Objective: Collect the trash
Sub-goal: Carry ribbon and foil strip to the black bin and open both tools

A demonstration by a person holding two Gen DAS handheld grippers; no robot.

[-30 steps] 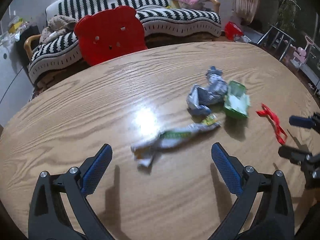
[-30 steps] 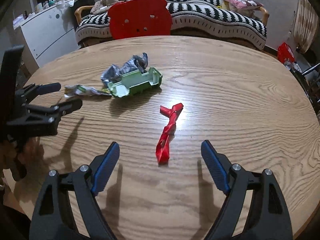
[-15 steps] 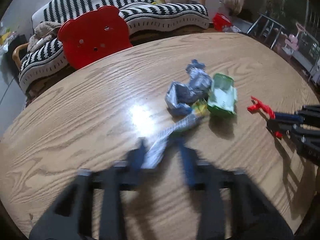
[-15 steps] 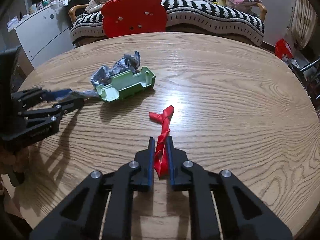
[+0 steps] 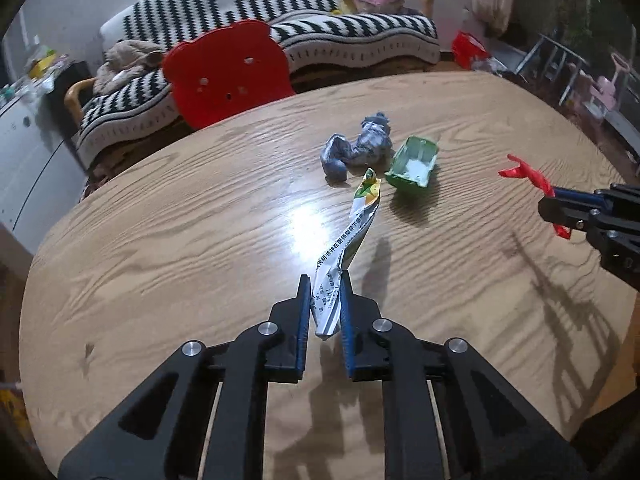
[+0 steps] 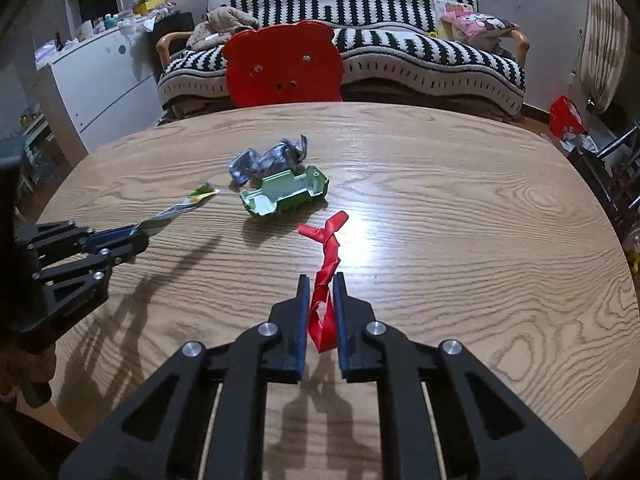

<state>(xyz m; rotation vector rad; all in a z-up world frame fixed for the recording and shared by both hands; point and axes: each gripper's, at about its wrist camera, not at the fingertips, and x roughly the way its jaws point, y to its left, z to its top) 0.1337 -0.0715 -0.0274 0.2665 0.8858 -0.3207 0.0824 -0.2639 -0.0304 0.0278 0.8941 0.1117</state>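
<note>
Left claw (image 5: 325,280) grips a long wrapper (image 5: 346,252), right claw (image 6: 321,278) a red strip (image 6: 326,264); each piece runs lengthwise ahead, clear of the surface (image 6: 460,208).

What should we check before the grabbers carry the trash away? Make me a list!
1. Left gripper shut on the white wrapper: ok.
2. Right gripper shut on the red wrapper: ok.
3. Both wrappers lifted off the table: cannot tell; their far ends may still touch.
4. Grippers apart, not bumping: ok.
5. All trash collected: not ok; the crumpled blue wrapper and green tray remain.
6. Bin in view: not ok.
</note>
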